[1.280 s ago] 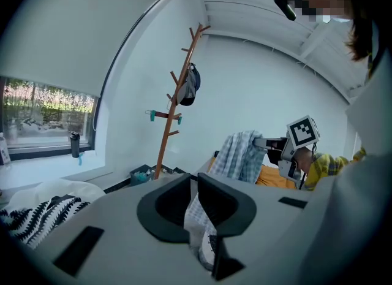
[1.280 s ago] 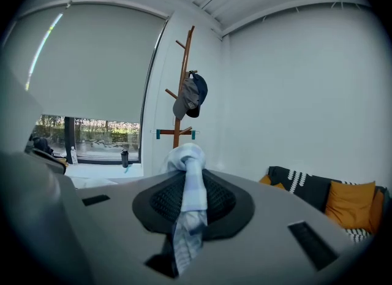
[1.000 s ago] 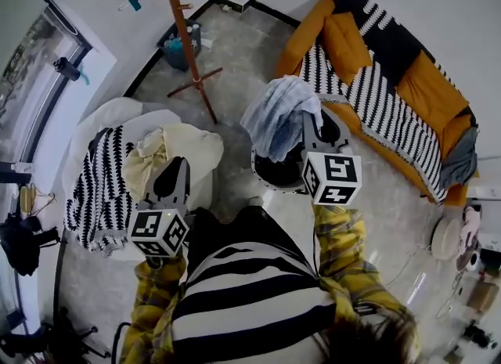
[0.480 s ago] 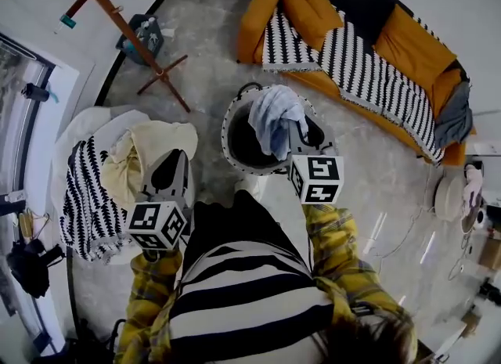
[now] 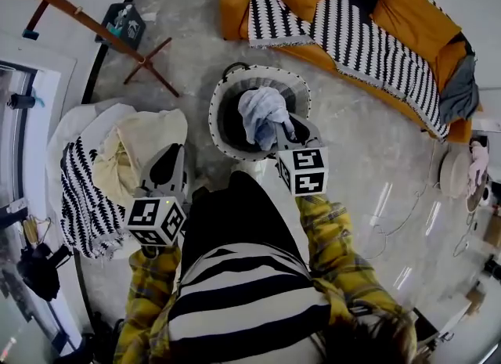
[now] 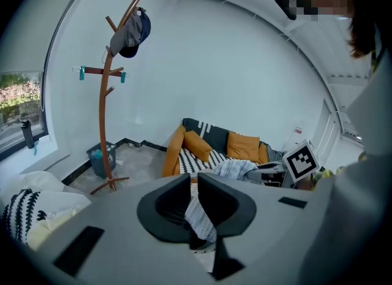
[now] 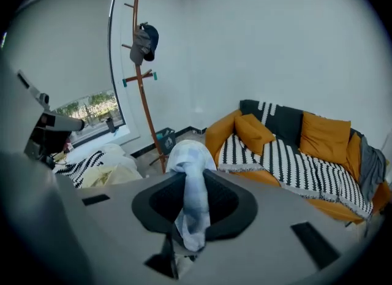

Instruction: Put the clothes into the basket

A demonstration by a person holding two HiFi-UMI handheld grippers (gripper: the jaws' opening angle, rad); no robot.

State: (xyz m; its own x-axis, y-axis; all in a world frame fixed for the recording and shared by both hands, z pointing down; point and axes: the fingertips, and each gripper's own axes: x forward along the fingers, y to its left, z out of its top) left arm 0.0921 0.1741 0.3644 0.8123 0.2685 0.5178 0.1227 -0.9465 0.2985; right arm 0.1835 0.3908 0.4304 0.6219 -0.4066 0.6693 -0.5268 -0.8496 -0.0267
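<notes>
Looking down from the head view, the right gripper point(image 5: 275, 131) is holding a pale blue garment point(image 5: 260, 110) over the mouth of the round basket point(image 5: 227, 88), which is sitting on the floor at 12 o'clock from the person. Can't tell from up there whether the cloth is touching the bottom.

The marker cube is blocking the grip in that view, but the right gripper view is showing it fine. Its fingers point(image 7: 223, 204) are clamping the garment, with a bunch poking up past the tips and a tail hanging down.

The left gripper point(image 5: 168, 163) is hanging at 9 o'clock of the basket, right by the pile of clothes point(image 5: 117, 167). Its own view is showing the fingers with just a narrow gap and nothing pinched. It's also catching the other gripper and the garment side-on at 2 o'clock, in front of the orange sofa point(image 6: 236, 146).

Both gripper views are showing a cap point(image 6: 131, 32) hanging on the coat rack point(image 6: 105, 112).
</notes>
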